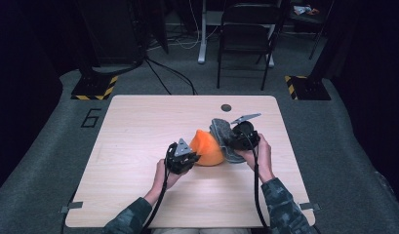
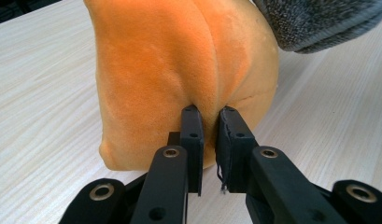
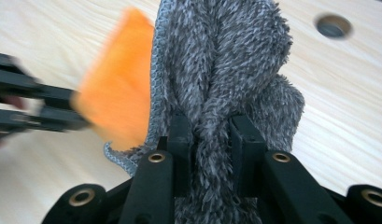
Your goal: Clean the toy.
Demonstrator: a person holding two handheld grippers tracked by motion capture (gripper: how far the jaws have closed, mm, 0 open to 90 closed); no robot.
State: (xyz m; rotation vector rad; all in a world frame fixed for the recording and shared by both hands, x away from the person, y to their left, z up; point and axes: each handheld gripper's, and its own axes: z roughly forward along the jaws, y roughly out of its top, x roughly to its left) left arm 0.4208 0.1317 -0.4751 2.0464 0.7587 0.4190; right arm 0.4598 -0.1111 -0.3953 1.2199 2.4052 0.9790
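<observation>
Left gripper view shows our left gripper (image 2: 208,114) with its jaws nearly together, pinching a fold of the orange cloth (image 2: 179,65) so that the fabric puckers into a crease running up from the pads. We judge this grip is there to anchor the orange cloth while the other hand works. In the right gripper view our right gripper (image 3: 211,122) has its jaws clamped narrowly on a thick bunch of the grey cloth (image 3: 226,60), whose pile bulges out between and above them. The grey cloth stands roughly upright from that grip, its long axis running away from the jaws, with its stitched edge lying against the orange one. We think it is held bunched like this to lift it clear of the orange cloth. From the high view, both lie near the middle of the wooden table (image 1: 138,126), the orange heaped in a cone with its tip pointing up and away from us, the grey draped just right of it, touching
</observation>
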